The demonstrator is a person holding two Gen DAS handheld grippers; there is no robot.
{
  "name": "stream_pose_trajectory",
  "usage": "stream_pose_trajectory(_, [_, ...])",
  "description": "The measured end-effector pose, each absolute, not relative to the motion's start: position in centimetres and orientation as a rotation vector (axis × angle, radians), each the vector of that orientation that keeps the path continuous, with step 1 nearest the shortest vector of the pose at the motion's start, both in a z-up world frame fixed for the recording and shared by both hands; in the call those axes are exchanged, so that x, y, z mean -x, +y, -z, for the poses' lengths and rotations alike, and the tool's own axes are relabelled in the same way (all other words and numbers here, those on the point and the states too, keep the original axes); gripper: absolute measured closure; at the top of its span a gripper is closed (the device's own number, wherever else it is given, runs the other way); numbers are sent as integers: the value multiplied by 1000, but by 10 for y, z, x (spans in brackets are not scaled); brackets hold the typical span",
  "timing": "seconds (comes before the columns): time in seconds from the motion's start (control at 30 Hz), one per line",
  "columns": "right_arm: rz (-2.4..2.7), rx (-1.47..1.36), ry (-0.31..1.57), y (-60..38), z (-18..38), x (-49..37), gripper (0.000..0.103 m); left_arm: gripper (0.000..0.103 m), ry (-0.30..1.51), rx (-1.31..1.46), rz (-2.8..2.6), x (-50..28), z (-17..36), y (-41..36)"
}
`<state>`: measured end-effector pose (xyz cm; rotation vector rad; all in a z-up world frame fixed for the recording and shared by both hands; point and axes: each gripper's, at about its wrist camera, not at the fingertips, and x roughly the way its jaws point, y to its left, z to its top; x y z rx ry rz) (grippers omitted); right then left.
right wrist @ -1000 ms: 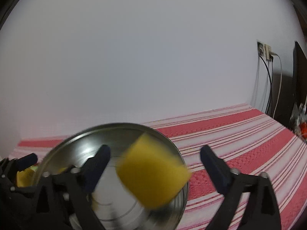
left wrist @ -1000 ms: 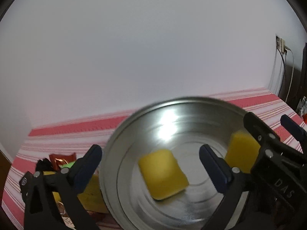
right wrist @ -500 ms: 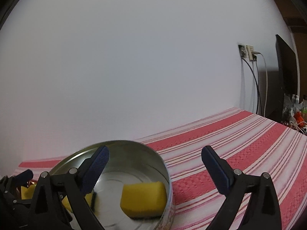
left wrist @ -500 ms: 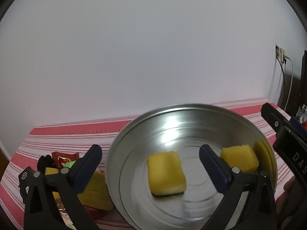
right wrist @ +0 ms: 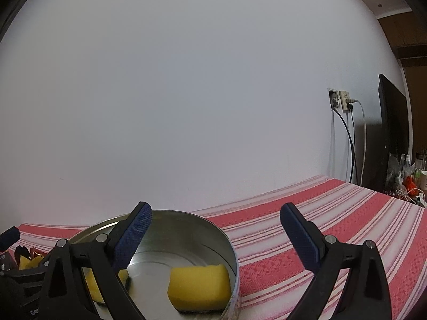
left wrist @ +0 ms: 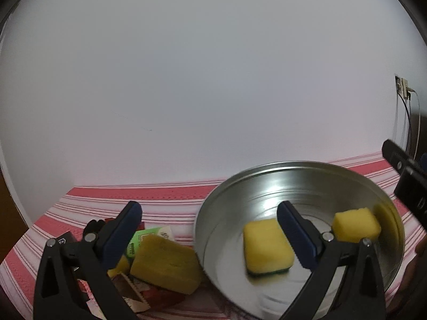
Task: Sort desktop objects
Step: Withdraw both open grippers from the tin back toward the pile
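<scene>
A round metal tin (left wrist: 315,176) stands on the red-striped cloth and holds two yellow sponges, one (left wrist: 267,248) near its middle and one (left wrist: 356,225) by its right wall. A third yellow sponge (left wrist: 165,266) lies outside, left of the tin, on snack packets. My left gripper (left wrist: 208,226) is open and empty above the tin's left rim. My right gripper (right wrist: 216,229) is open and empty, raised above the tin (right wrist: 186,218), where the sponge (right wrist: 200,285) by the wall shows.
Snack packets, green (left wrist: 148,237) and red (left wrist: 149,296), and a small black item (left wrist: 66,237) lie left of the tin. A white wall is behind. A wall socket with cables (right wrist: 344,101), a dark screen (right wrist: 392,133) and bottles (right wrist: 411,170) are at the far right.
The sponge dropped from my right gripper into the tin and settled by its wall. The right gripper rose and drew back. My left gripper shifted left toward the outside sponge.
</scene>
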<state>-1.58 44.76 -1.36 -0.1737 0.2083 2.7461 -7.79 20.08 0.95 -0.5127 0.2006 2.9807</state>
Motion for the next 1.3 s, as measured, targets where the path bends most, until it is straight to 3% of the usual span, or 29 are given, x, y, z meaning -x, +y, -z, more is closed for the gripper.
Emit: stream_pose_trajectory(1.3, [-2932, 231, 269, 345, 12, -30, 4, 1, -49, 710, -3000, 57, 8, 119])
